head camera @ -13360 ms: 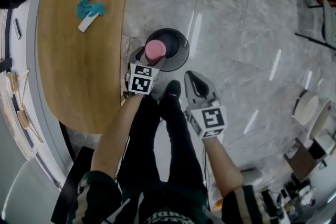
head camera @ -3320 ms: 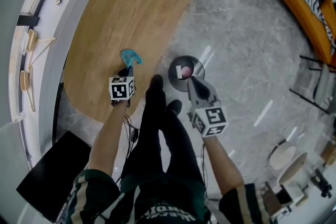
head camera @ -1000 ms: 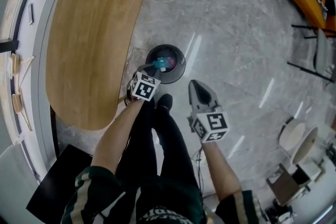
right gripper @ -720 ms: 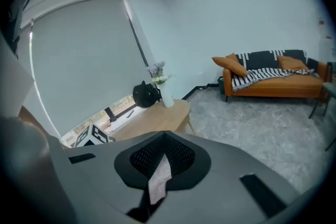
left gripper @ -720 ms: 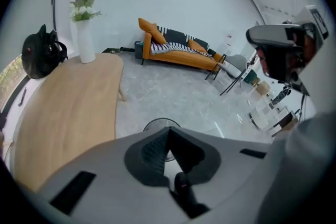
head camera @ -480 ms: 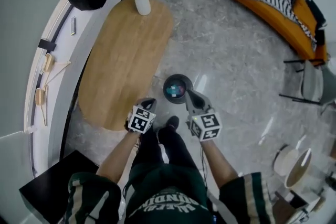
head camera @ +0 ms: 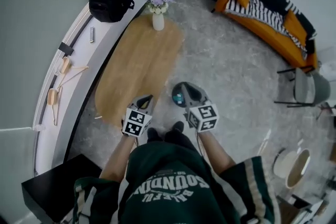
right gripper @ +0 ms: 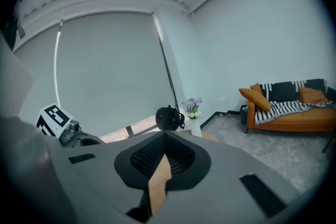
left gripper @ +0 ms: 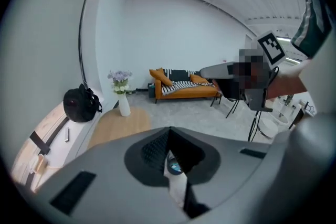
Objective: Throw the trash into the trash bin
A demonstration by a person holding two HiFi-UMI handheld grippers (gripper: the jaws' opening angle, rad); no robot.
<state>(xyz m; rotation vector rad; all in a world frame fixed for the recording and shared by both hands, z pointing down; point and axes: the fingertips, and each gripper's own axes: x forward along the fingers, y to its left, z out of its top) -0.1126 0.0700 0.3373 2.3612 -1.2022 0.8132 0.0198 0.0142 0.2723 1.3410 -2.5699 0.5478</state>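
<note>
Nearest the camera in the head view is the person's green sweatshirt (head camera: 168, 191), with both forearms reaching toward the trash bin (head camera: 176, 93) on the grey floor (head camera: 236, 86).

The left gripper (head camera: 148, 97) hangs just left of the trash bin. Its jaws are pressed together with nothing between them. In the left gripper view, the left gripper (left gripper: 169, 128) has its tips meeting, and the trash bin (left gripper: 174, 167) shows through the slit beneath them.

The right gripper (head camera: 187, 86) hovers over the right side of the trash bin and covers part of its rim. In the right gripper view, the right gripper (right gripper: 165, 135) is likewise closed at the tips and carries nothing.

The teal trash (head camera: 179, 97) lies inside the trash bin, a small bright patch against the dark interior. What else is in there is too small to tell.

Beyond the trash bin and to its left runs the oval wooden table (head camera: 137, 68), its near end close to the bin. At the table's end farthest from the trash bin stands a white vase of purple flowers (head camera: 158, 18). Farther left of it, a black bag (head camera: 110, 3) sits on the white ledge (head camera: 68, 86). Well beyond the trash bin to the right, an orange sofa (head camera: 273, 34) with a striped throw stands against the wall.
</note>
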